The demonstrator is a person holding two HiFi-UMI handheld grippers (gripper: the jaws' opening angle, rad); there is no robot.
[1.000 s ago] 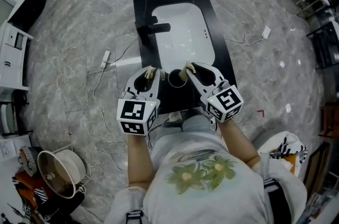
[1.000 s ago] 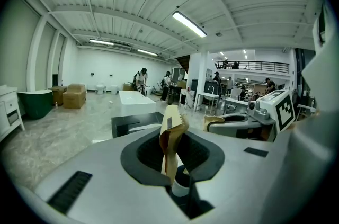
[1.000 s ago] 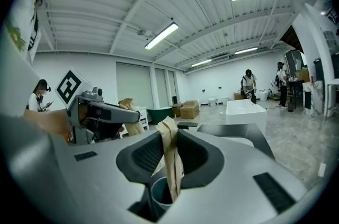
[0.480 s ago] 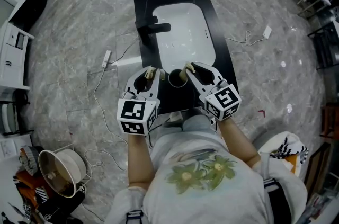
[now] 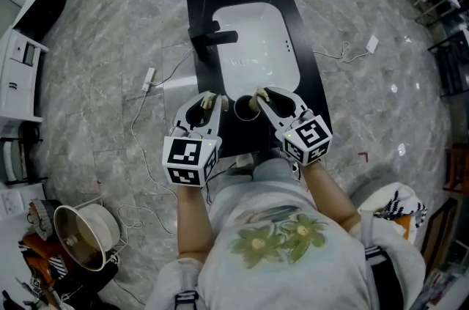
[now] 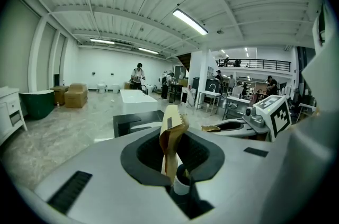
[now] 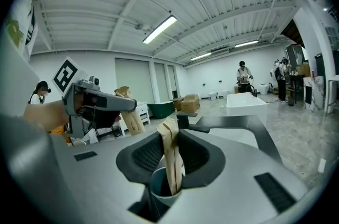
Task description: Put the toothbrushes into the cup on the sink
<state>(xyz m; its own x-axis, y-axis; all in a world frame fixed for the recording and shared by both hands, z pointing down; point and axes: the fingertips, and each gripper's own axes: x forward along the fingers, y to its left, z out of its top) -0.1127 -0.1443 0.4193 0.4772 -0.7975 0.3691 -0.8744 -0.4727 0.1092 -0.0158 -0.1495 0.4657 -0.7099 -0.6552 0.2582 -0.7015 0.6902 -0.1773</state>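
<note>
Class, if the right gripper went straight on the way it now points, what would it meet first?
Most likely the cup, just below and ahead; depth is unclear, so it might pass over it toward the black faucet.

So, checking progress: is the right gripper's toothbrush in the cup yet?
Partly in: the lower end of the toothbrush sits inside the cup, while the right gripper holds it in its jaws.
</note>
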